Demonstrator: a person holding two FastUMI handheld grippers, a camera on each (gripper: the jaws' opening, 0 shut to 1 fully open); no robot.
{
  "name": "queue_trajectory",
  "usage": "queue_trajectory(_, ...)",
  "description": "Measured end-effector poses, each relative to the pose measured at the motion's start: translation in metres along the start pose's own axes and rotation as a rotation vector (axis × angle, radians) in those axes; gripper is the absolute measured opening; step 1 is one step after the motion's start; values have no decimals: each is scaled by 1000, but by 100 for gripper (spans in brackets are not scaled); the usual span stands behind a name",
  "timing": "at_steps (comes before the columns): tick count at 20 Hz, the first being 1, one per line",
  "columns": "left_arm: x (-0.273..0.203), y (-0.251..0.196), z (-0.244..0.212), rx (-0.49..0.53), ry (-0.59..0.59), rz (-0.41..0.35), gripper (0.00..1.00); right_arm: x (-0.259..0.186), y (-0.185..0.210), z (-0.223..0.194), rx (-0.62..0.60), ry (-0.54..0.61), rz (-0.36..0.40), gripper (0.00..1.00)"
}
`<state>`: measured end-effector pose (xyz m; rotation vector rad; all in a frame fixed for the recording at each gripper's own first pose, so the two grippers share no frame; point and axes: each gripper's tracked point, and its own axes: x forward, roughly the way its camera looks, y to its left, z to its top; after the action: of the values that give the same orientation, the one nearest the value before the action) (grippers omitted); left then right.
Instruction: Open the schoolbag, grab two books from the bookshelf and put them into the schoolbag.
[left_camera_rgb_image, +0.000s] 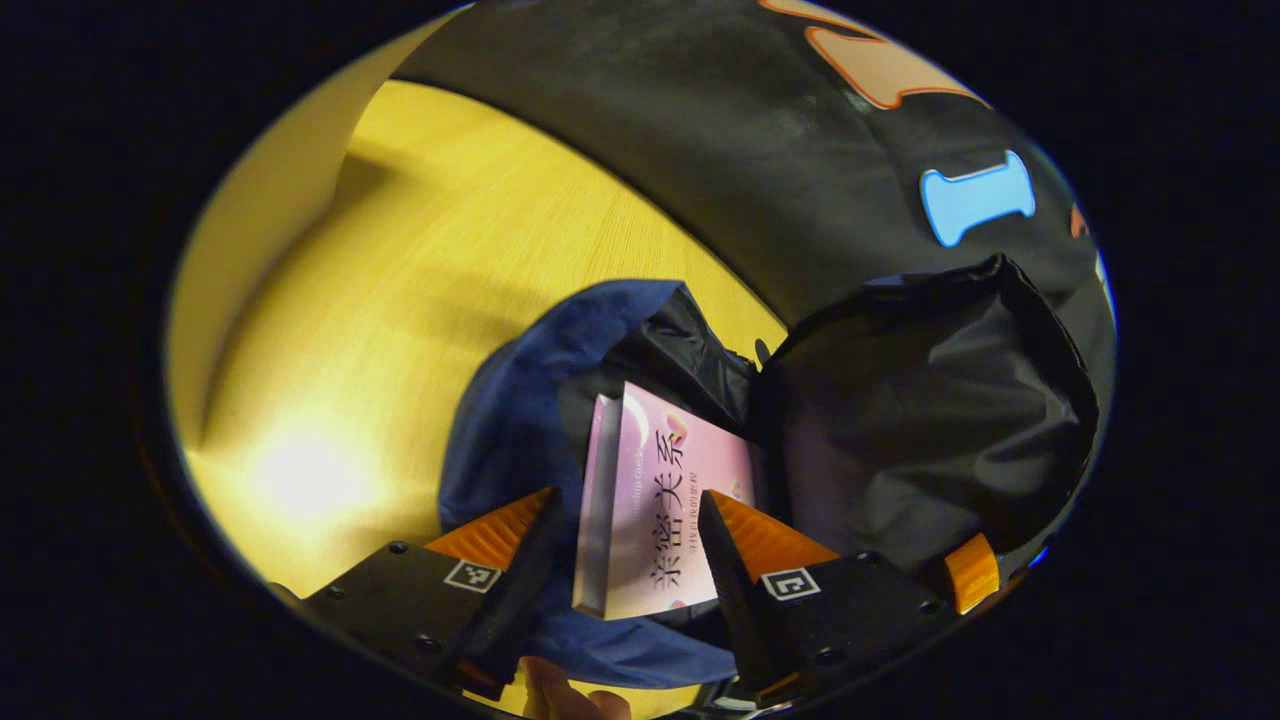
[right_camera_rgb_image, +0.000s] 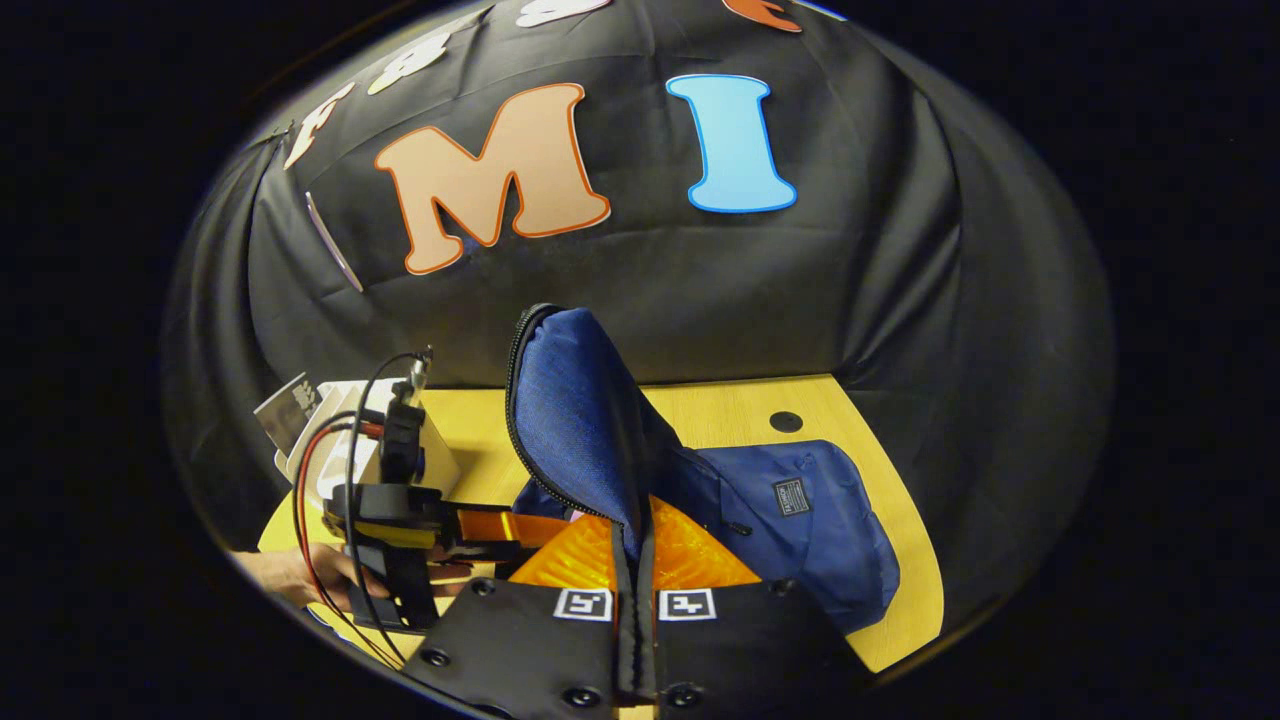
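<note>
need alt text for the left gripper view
A pink book sits between the open left gripper fingers, partly inside the open blue schoolbag with its black lining. The bag rests on a yellow wooden table.

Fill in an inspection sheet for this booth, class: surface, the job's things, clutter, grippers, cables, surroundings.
Surface: yellow wood-grain table, bare where seen.
Job's things: blue schoolbag open; pink book standing partly inside the opening; more books in a white stand at the table's far end.
Clutter: nothing seen.
Grippers: left gripper jaws apart either side of the pink book, contact unclear; right gripper jaws closed on the schoolbag's flap, holding it up.
Cables: red and black wires looping off the left gripper.
Surroundings: black cloth wall.
</note>
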<state>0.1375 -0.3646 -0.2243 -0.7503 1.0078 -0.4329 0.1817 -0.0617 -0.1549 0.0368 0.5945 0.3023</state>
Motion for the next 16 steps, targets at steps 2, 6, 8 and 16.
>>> queue_trajectory(2,-16,10,7,110,-22,55,81,0,0,0,-2,2,-2,0)
queue_trajectory(6,-55,19,21,362,-90,126,87,-1,1,2,-8,-4,-7,0)
queue_trajectory(8,-75,16,19,456,-111,135,86,-3,1,2,-16,-8,-9,0)
queue_trajectory(16,-179,25,52,674,-270,205,90,-7,1,-1,-7,-10,-33,0)
